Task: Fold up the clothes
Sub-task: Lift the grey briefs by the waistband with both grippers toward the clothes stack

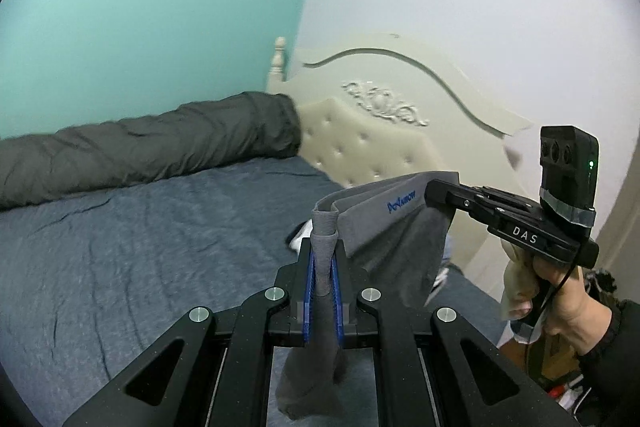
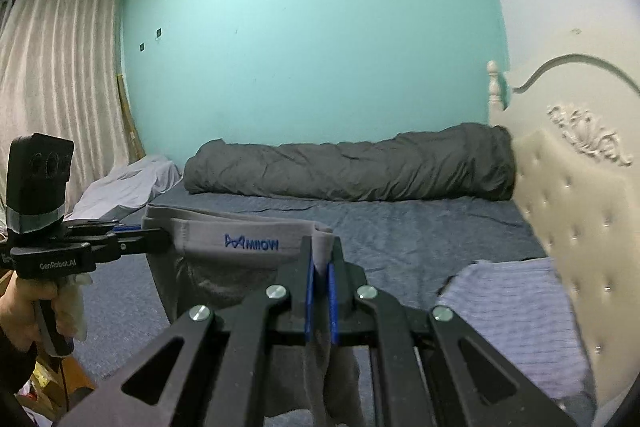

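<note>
I hold a pair of grey underwear (image 1: 394, 227) with blue lettering on its waistband in the air above the bed. My left gripper (image 1: 323, 251) is shut on one end of the waistband. My right gripper (image 2: 320, 259) is shut on the other end. The waistband (image 2: 244, 233) hangs stretched between the two grippers, and the darker grey body droops below it. The right gripper also shows in the left wrist view (image 1: 440, 193), and the left gripper shows in the right wrist view (image 2: 156, 237).
The bed has a dark blue sheet (image 1: 132, 259). A rolled dark grey duvet (image 2: 352, 165) lies along the teal wall. A cream tufted headboard (image 2: 576, 219) stands at the right. A striped light garment (image 2: 516, 315) lies near the headboard. Pale cloth (image 2: 128, 183) and curtains (image 2: 56, 75) are at far left.
</note>
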Demonstrator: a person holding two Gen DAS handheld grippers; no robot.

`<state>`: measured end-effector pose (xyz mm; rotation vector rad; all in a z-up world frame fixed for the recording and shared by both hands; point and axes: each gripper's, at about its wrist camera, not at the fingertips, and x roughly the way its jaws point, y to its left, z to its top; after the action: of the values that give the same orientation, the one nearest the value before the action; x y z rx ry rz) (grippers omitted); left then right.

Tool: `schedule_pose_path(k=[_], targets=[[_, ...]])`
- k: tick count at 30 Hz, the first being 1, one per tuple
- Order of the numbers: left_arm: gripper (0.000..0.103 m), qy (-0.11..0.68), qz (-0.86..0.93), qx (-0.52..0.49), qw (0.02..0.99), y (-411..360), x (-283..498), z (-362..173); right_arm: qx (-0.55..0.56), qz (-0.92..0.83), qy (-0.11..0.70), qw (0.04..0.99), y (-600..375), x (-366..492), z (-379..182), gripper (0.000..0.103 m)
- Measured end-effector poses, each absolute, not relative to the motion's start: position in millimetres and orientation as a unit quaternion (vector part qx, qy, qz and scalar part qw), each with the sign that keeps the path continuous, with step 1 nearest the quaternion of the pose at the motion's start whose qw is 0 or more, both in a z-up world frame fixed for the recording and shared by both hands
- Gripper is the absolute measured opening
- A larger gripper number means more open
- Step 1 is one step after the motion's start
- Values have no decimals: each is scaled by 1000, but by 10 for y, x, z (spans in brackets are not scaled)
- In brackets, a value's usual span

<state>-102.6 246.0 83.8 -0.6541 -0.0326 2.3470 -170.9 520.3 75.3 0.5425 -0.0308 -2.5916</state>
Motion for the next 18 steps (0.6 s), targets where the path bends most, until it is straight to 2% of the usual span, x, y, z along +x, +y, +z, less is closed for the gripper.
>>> schedule_pose_path(k=[18], targets=[[8, 23, 879, -234, 415, 3761, -766, 1324, 182, -969, -7, 167, 6420, -1243, 1151, 5]])
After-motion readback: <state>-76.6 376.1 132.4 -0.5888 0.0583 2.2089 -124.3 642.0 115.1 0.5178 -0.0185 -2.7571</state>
